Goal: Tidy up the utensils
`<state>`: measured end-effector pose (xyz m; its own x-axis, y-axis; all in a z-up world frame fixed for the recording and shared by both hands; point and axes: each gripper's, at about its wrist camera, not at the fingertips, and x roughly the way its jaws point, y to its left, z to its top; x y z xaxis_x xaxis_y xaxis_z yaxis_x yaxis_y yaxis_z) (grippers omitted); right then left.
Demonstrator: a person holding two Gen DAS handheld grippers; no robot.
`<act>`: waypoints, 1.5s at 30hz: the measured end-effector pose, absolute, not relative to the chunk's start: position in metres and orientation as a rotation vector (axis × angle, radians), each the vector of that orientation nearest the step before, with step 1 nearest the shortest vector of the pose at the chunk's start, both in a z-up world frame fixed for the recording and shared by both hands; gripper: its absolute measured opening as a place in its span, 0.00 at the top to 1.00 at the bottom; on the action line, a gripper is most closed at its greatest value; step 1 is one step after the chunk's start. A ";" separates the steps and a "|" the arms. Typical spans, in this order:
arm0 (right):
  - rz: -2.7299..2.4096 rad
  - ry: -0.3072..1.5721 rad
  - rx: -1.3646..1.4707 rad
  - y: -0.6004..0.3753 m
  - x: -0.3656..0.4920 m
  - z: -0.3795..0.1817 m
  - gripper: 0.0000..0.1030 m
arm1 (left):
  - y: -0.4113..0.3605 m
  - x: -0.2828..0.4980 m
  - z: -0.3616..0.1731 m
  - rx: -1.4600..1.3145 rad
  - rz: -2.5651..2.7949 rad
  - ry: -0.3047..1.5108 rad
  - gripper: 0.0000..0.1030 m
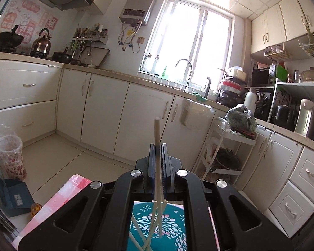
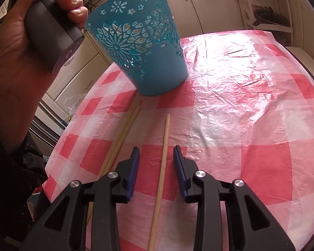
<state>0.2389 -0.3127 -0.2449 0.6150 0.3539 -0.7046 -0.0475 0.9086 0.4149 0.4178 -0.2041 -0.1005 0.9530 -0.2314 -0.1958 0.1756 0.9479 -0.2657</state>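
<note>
Left wrist view: the left gripper (image 1: 158,146) is clamped on one pale wooden chopstick (image 1: 157,132) at frame centre, its end pointing up; below, at lower centre, the teal perforated plastic bucket (image 1: 175,213) shows more chopsticks inside. Right wrist view only: the right gripper (image 2: 156,152) stands wide apart, holding nothing, straddling a single chopstick (image 2: 162,167) lying on the pink-and-white checked tablecloth (image 2: 240,115); a chopstick pair (image 2: 123,133) lies to its left. The person's hand (image 2: 16,48) appears upper left.
</note>
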 end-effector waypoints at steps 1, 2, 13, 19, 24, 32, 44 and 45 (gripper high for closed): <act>0.238 0.883 0.377 -0.313 0.239 -0.245 0.67 | -0.205 0.416 -0.103 -0.234 -0.218 0.236 0.95; 0.237 0.883 0.378 -0.312 0.239 -0.245 0.67 | -0.207 0.416 -0.104 -0.218 -0.226 0.246 0.95; 0.237 0.883 0.373 -0.312 0.239 -0.245 0.67 | -0.163 0.370 -0.108 -0.171 -0.183 0.301 0.52; 0.225 0.895 0.287 -0.303 0.238 -0.243 0.67 | -0.101 0.329 -0.131 -0.157 -0.073 0.336 0.27; 0.157 0.910 0.117 -0.287 0.236 -0.241 0.80 | -0.062 0.339 -0.188 -0.189 -0.026 0.526 0.25; 0.102 0.918 0.004 -0.276 0.236 -0.242 0.94 | -0.050 0.350 -0.239 -0.244 -0.059 0.681 0.25; 0.281 0.672 0.452 -0.326 0.210 -0.156 0.95 | -0.055 0.350 -0.253 -0.238 -0.087 0.697 0.22; 0.305 0.627 0.474 -0.328 0.212 -0.141 0.95 | -0.056 0.350 -0.253 -0.236 -0.090 0.698 0.22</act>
<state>0.2122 -0.3282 -0.1411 0.7711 0.4101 -0.4870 -0.1302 0.8503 0.5099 0.3497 -0.0558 -0.2527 0.7636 -0.1606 -0.6254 0.0036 0.9696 -0.2447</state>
